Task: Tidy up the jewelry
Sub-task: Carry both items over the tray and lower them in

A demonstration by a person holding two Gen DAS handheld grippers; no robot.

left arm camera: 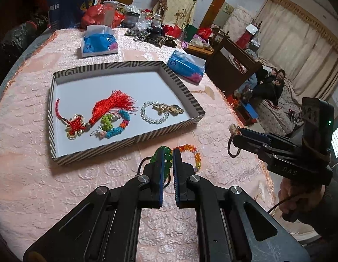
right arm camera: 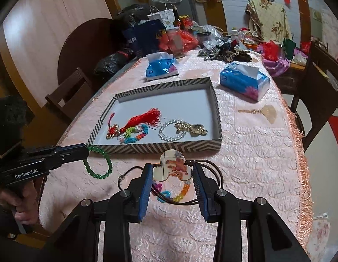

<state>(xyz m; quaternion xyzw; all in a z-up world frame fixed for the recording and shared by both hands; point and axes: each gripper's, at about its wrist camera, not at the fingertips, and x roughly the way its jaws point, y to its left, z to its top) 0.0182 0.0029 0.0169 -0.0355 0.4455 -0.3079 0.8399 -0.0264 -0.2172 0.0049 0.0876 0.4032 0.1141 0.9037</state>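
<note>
A striped-rim tray holds a red tassel knot, a multicolour bead bracelet, a clear bead bracelet and a gold piece. My left gripper is shut on a green bead bracelet, held just in front of the tray. My right gripper is shut on a white clover-shaped pendant with a brown cord. A rainbow bead bracelet lies on the pink tablecloth below.
Two blue tissue packs lie behind the tray. A gold fan-shaped ornament lies right of the tray. Clutter of bags and trinkets fills the far table end. The fringed table edge runs along the right.
</note>
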